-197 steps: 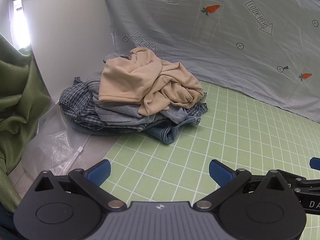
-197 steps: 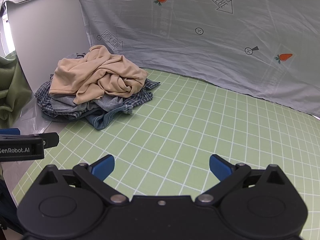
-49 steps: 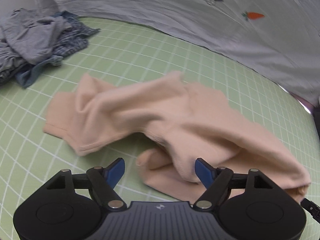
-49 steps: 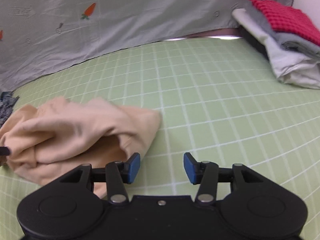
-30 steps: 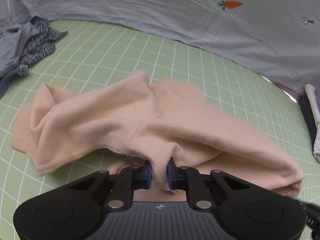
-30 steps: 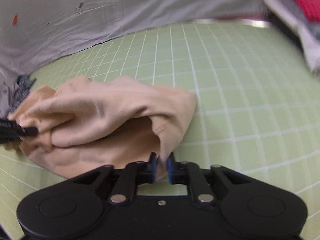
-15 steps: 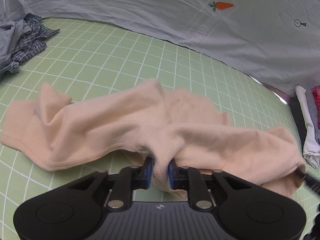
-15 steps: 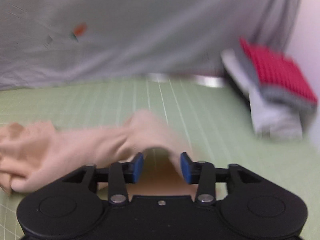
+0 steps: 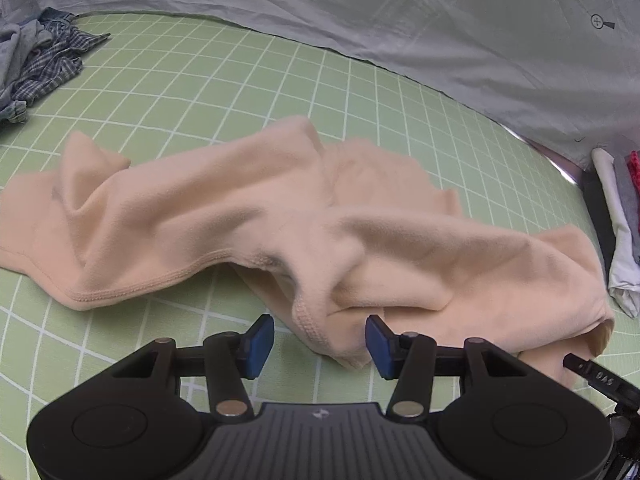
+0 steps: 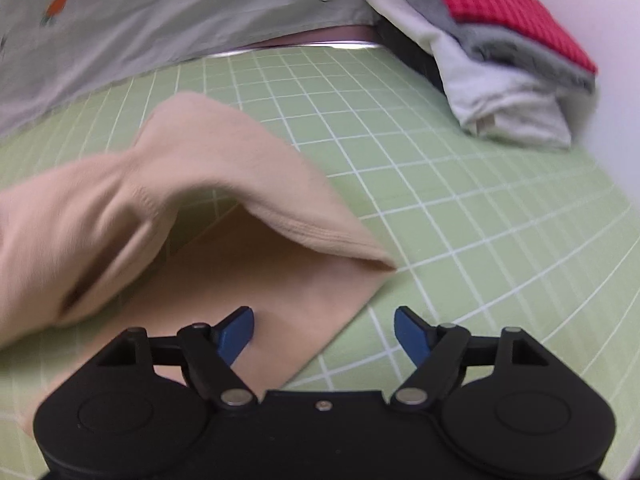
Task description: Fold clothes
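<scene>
shirt (image 9: 248, 204): crumpled on your bench (image 9: 224, 80), long axis left-right
left gripper (image 9: 320, 338): fingers apart, a hem fold between them
right gripper (image 10: 324, 330): fingers apart over the shirt's right corner

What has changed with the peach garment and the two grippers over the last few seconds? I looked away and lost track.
The peach fleece garment came off the pile of checked and denim clothes and now lies crumpled on the green grid mat. A second ago both grippers pinched its edges; now the left gripper and right gripper are open and have let go. The folded stack with the red top stayed put.
</scene>
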`<act>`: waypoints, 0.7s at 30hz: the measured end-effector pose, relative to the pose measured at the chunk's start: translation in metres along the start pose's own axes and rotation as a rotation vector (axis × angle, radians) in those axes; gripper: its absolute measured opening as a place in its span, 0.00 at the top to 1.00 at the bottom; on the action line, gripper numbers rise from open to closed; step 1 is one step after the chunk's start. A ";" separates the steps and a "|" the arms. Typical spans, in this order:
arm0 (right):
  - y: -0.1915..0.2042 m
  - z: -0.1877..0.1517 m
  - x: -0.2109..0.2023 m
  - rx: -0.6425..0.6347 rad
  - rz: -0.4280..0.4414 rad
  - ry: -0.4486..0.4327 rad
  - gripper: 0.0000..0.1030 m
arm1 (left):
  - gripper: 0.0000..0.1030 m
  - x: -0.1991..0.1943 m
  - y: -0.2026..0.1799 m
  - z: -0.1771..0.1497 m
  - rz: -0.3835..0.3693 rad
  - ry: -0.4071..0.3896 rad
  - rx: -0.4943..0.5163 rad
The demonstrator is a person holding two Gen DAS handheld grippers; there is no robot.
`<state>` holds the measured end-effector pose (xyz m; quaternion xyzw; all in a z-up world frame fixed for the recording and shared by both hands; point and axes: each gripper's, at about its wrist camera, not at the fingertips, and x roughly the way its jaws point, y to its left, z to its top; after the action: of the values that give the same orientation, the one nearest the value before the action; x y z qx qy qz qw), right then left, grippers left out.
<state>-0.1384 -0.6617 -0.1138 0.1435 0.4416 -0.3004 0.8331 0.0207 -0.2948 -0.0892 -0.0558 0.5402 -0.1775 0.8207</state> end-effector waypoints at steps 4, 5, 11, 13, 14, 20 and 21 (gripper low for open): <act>0.001 -0.006 -0.001 0.016 0.058 -0.017 0.45 | 0.49 -0.001 0.002 -0.001 0.013 -0.001 -0.009; 0.003 -0.007 -0.003 0.000 0.074 -0.026 0.49 | 0.49 -0.001 0.003 -0.001 0.016 -0.001 -0.012; 0.008 0.003 -0.005 -0.177 0.103 -0.076 0.93 | 0.49 -0.002 0.004 -0.002 0.022 0.001 -0.005; -0.005 0.015 -0.005 -0.201 0.032 -0.125 0.93 | 0.49 -0.002 0.005 -0.001 0.026 -0.002 0.001; -0.014 0.024 -0.005 -0.193 -0.021 -0.153 0.93 | 0.49 -0.001 0.005 -0.001 0.028 0.000 0.004; -0.049 0.072 -0.008 -0.214 -0.183 -0.222 0.88 | 0.49 0.004 0.003 0.001 0.040 0.013 0.024; -0.048 0.076 -0.006 -0.246 -0.170 -0.207 0.87 | 0.49 0.005 0.002 0.001 0.042 0.015 0.027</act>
<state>-0.1215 -0.7349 -0.0639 -0.0291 0.3974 -0.3267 0.8570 0.0240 -0.2945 -0.0941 -0.0322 0.5449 -0.1681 0.8209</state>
